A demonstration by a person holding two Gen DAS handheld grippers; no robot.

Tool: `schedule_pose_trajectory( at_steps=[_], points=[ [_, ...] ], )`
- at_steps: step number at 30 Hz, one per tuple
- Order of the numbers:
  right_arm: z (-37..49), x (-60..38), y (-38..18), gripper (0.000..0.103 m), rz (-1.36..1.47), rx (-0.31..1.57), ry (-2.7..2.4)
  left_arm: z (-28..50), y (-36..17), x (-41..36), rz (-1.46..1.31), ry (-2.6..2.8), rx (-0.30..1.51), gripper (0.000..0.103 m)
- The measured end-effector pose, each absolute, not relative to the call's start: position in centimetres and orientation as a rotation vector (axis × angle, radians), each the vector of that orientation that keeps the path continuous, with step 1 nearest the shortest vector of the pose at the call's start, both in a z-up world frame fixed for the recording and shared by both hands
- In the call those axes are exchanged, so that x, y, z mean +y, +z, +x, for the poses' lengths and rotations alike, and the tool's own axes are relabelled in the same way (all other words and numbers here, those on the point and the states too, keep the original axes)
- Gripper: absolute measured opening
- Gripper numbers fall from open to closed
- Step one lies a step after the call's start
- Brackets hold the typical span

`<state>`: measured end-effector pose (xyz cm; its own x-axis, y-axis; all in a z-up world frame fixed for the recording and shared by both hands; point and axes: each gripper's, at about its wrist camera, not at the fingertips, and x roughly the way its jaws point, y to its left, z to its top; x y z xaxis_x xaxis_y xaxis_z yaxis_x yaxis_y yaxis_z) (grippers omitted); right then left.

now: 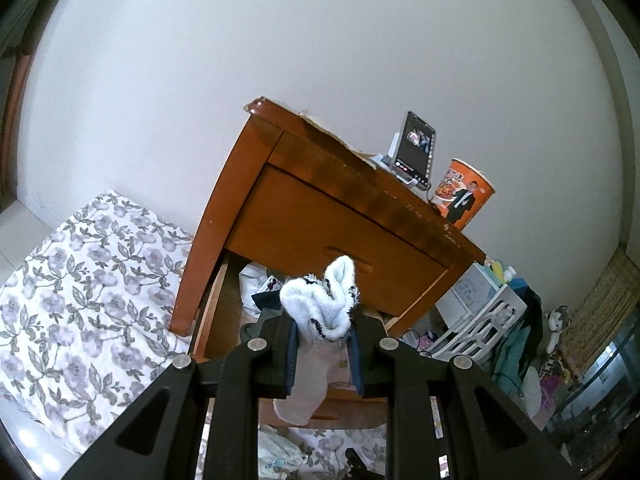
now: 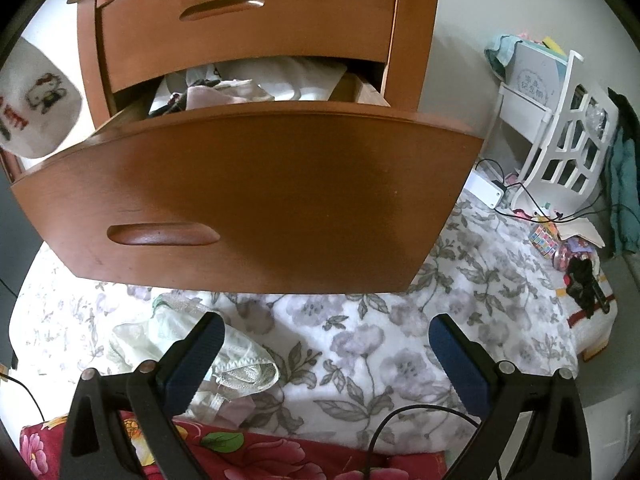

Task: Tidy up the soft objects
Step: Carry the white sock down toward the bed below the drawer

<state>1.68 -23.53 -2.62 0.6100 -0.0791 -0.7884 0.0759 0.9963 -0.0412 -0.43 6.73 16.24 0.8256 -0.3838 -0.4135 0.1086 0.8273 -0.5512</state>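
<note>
My left gripper [image 1: 323, 348] is shut on a pale pink sock with a fluffy white cuff [image 1: 320, 320], held up in front of the wooden nightstand [image 1: 320, 208]. Its lower drawer [image 2: 248, 200] is pulled out and holds a heap of folded clothes [image 2: 240, 84]. In the right wrist view my right gripper [image 2: 326, 344] stands wide open over the flowered bedsheet [image 2: 380, 344], nothing between its fingers. A pale green lacy garment [image 2: 240, 364] lies just beside its left finger [image 2: 196, 360]. A white cloth with a cartoon-cat print [image 2: 36, 100] hangs at the left edge.
On the nightstand top stand a phone in a holder [image 1: 416, 148] and an orange paper cup [image 1: 464, 196]. A white rack [image 2: 560, 136], cables and small toys [image 2: 560, 240] crowd the right. A red floral cloth [image 2: 240, 452] lies below the right gripper.
</note>
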Motion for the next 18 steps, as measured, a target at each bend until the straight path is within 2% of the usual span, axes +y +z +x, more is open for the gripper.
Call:
schedule_pose_trajectory(
  at_steps=[18],
  points=[
    [0.8,-23.0,-1.7,0.103,-0.035,0.861,-0.097,-5.1,18.5,6.6,-0.512,-0.265,0.534,0.022]
  ],
)
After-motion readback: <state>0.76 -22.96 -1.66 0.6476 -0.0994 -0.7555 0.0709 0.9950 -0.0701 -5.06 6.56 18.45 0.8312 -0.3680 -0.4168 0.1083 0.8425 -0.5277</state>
